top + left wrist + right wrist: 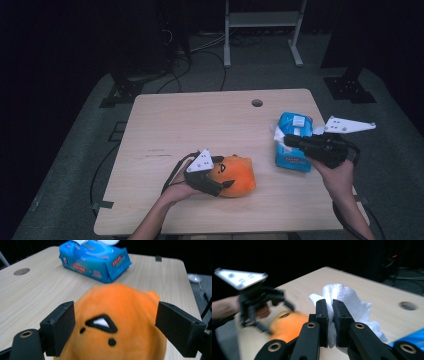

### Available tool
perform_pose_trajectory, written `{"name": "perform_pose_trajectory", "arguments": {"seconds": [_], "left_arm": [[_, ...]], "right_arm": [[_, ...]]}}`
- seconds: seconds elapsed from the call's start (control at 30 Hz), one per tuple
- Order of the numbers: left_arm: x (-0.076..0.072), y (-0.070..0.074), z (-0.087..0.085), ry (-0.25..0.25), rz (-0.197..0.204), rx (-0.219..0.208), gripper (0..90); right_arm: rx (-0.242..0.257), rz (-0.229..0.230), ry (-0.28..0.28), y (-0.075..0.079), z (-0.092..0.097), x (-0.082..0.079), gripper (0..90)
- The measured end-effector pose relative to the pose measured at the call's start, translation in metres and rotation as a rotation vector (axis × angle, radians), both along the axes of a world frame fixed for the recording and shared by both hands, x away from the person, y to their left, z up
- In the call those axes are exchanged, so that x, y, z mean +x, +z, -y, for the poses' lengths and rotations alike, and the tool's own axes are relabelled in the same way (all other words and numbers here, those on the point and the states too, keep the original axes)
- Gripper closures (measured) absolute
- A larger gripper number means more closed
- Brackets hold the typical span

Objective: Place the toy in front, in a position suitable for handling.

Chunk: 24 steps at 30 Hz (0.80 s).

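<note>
White tissue pinched in right gripper, held above the table's right edge.
Right jaws clamp the tissue, blue wipes pack just below. Left gripper jaws stand spread either side of orange plush toy, pads clear of it; toy lies near the table's front edge, centre.

One orange plush toy, one blue wipes pack, one white wipe.

Left gripper at the orange plush; right gripper over the blue wipes pack
</note>
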State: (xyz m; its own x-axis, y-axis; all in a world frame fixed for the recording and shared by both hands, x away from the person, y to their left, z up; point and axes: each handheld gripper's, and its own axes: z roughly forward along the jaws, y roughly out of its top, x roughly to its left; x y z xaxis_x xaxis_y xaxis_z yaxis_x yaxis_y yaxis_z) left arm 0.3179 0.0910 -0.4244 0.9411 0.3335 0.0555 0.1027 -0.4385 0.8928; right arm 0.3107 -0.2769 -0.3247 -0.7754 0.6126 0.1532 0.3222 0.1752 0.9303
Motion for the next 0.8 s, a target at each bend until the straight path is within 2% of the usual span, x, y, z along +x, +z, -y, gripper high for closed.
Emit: {"name": "perform_pose_trajectory", "arguments": {"seconds": [0.03,0.07,0.1,0.2,0.23,0.3,0.37,0.4,0.43,0.5,0.6,0.63,0.67,0.7,0.73,0.8], "left_arm": [[0.000,-0.001,-0.003,0.000,0.001,0.011,15.9],[0.000,-0.001,-0.003,0.000,0.001,0.011,16.3],[0.000,-0.003,-0.009,0.008,0.006,-0.001,22.0],[0.000,-0.003,-0.014,0.012,0.004,-0.008,28.1],[0.000,-0.003,-0.016,0.020,0.003,-0.002,28.4],[0.001,-0.003,-0.018,0.018,0.000,0.000,28.4],[0.001,-0.005,-0.018,0.020,-0.008,-0.005,28.4],[0.002,-0.006,-0.018,0.018,-0.011,-0.009,28.4],[0.002,-0.008,-0.017,0.011,-0.013,-0.009,28.6],[0.002,-0.009,-0.015,0.007,-0.015,-0.010,28.7],[0.001,-0.009,-0.015,0.008,-0.011,-0.010,28.6],[0.001,-0.010,-0.015,0.007,-0.010,-0.009,28.6],[0.001,-0.010,-0.015,0.009,-0.011,-0.015,28.6],[0.000,-0.012,-0.015,0.005,-0.015,-0.025,28.5],[0.000,-0.012,-0.015,0.005,-0.015,-0.025,28.5],[0.000,-0.013,-0.016,0.002,-0.010,-0.022,28.4]], "right_arm": [[-0.005,-0.011,0.028,-0.001,-0.006,-0.005,82.6],[-0.005,-0.011,0.028,-0.001,-0.006,-0.005,82.6],[-0.031,-0.020,0.064,-0.004,-0.016,-0.013,82.6],[-0.025,-0.048,0.128,-0.007,-0.027,-0.023,82.6],[-0.024,-0.059,0.156,-0.008,-0.031,-0.025,82.6],[-0.018,-0.069,0.176,-0.009,-0.034,-0.027,82.6],[-0.013,-0.097,0.264,-0.010,-0.051,-0.036,82.6],[-0.013,-0.097,0.264,-0.010,-0.051,-0.036,82.6],[-0.011,-0.110,0.310,-0.012,-0.060,-0.038,82.6],[0.005,-0.132,0.357,-0.015,-0.070,-0.037,82.6],[-0.021,-0.144,0.375,-0.022,-0.080,-0.032,82.5],[-0.025,-0.179,0.379,-0.033,-0.086,-0.023,82.5],[-0.025,-0.179,0.379,-0.033,-0.086,-0.023,82.5],[-0.098,-0.168,0.336,-0.044,-0.095,-0.014,82.2],[-0.098,-0.168,0.336,-0.044,-0.095,-0.014,82.2],[-0.162,-0.150,0.295,-0.058,-0.105,-0.006,81.6]]}}
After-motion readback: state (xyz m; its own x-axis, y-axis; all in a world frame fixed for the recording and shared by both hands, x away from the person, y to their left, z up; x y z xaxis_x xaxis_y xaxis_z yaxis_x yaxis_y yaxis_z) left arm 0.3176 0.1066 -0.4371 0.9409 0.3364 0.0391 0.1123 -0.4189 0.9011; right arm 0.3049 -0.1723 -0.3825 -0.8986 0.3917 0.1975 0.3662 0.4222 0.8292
